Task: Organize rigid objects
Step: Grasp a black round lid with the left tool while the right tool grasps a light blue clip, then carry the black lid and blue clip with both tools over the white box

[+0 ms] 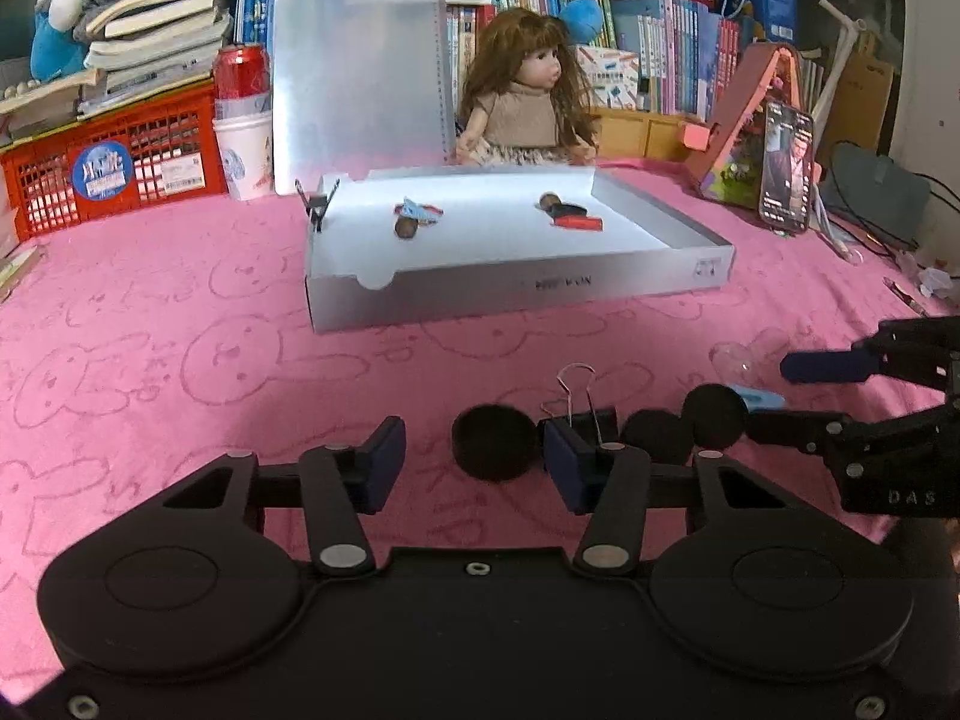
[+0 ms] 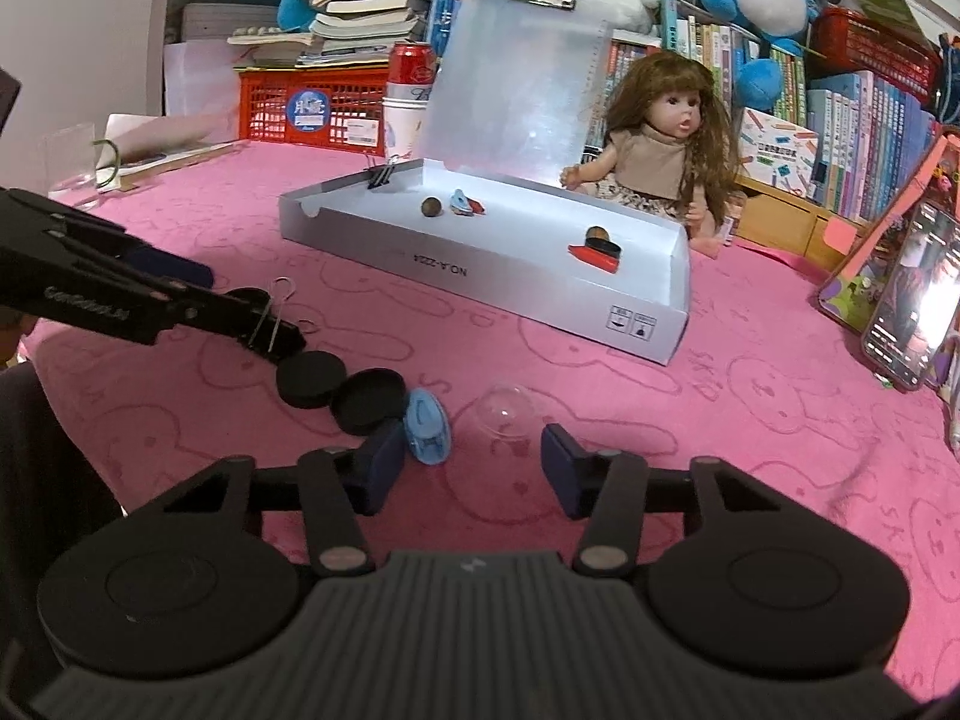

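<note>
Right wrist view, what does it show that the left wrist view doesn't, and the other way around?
Only the right wrist view shows the clear plastic cup at the far left of the pink cloth, and the whole blue clip beside the clear dome.

Only the left wrist view shows the dark bag with cables at the far right.

Both show the open white box with small items inside, the doll, the red can, the phone, the binder clip, the black round lids, and both open claws: left, right.
</note>
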